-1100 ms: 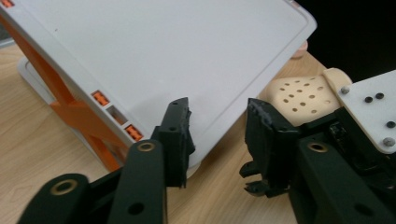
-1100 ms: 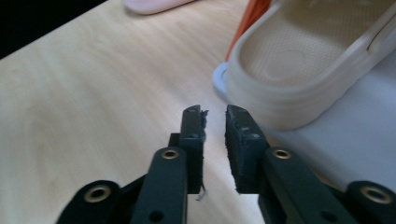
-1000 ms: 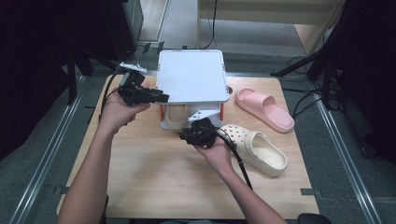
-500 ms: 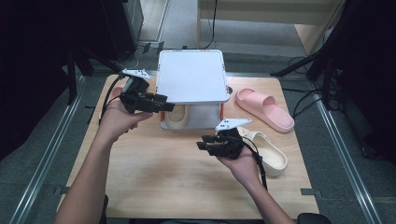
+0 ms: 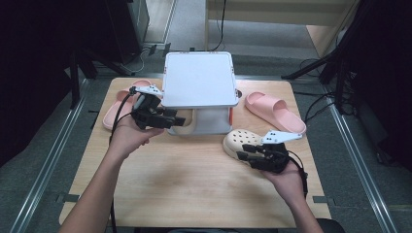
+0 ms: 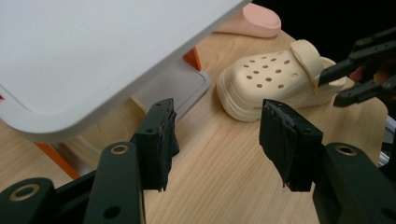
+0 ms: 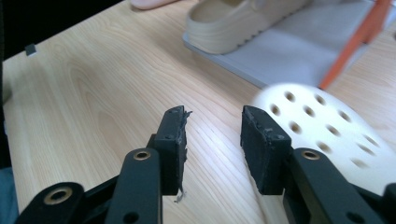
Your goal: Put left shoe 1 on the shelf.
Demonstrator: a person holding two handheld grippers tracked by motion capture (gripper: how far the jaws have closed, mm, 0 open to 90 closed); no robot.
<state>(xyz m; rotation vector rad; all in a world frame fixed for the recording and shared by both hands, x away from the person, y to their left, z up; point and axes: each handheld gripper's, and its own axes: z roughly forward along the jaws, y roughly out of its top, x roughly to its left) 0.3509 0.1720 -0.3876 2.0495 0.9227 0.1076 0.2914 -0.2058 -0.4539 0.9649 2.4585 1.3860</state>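
The white shelf top [image 5: 199, 79] is hiding most of the cream clog [image 5: 187, 123] lying under it; in the high view only a sliver is peeking out at the shelf's front left, and in the right gripper view the picture's top edge is cutting that clog [image 7: 238, 21] off. The shelf is also covering part of the left pink slipper [image 5: 121, 104] behind the left gripper [image 5: 177, 121]. In front of the shelf, the right gripper [image 5: 245, 151] and its hand are masking the heel of the second cream clog [image 5: 243, 141], so whether the strap is resting against a jaw is staying unclear. In the right gripper view this clog [image 7: 322, 126] is blurring, running off the right edge.
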